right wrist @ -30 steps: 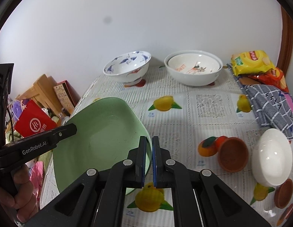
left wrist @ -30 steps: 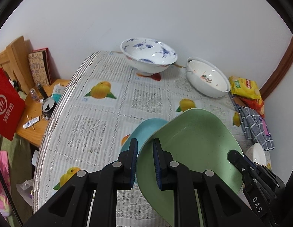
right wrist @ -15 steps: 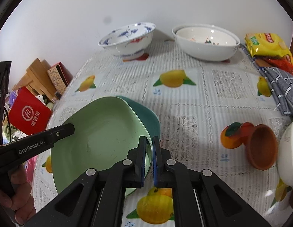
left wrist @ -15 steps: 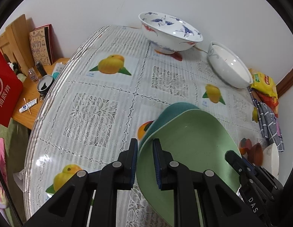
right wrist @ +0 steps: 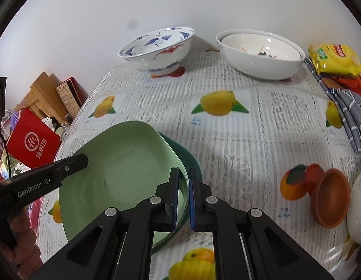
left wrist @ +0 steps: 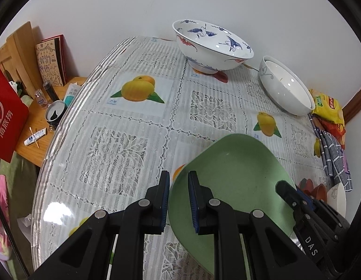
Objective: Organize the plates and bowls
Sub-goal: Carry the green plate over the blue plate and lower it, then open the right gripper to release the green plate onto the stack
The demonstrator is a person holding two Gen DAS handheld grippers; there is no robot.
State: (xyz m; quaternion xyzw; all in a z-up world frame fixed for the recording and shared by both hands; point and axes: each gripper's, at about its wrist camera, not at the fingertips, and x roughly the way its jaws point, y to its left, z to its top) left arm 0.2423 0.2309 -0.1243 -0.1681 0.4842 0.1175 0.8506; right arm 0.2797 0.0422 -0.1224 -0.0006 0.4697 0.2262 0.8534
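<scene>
Between my two grippers hangs the light green plate (right wrist: 124, 177), pinched at opposite sides of its rim. My left gripper (left wrist: 178, 200) is clamped on the edge nearest that hand, one pad inside the dish and one outside. My right gripper (right wrist: 184, 198) is closed on the opposite edge the same way, its jaws nearly together with only the thin rim between them.

Directly under the green plate sits the dark teal plate (right wrist: 187, 158), lying on the table (right wrist: 238, 144). From the right wrist view its rim peeks out on the far right side and along the near edge, so the two plates are almost lined up, the green one offset slightly toward my left hand. I cannot tell whether the green plate already rests in the teal one or hangs just above it.

That offset is what the next move turns on, as I judge it: the stack lies straight ahead of and below both grippers, and the plate's wide span runs from one hand to the other, so neither hand is closer. Nesting it should need a small shift toward my right, then both grips letting go together so the plate does not tip.

Well beyond, near the wall, stand the blue-patterned bowl (right wrist: 157, 51) and the white bowls (right wrist: 259, 58), one nested in the other. A brown dish (right wrist: 332, 196) lies tipped to my right.
</scene>
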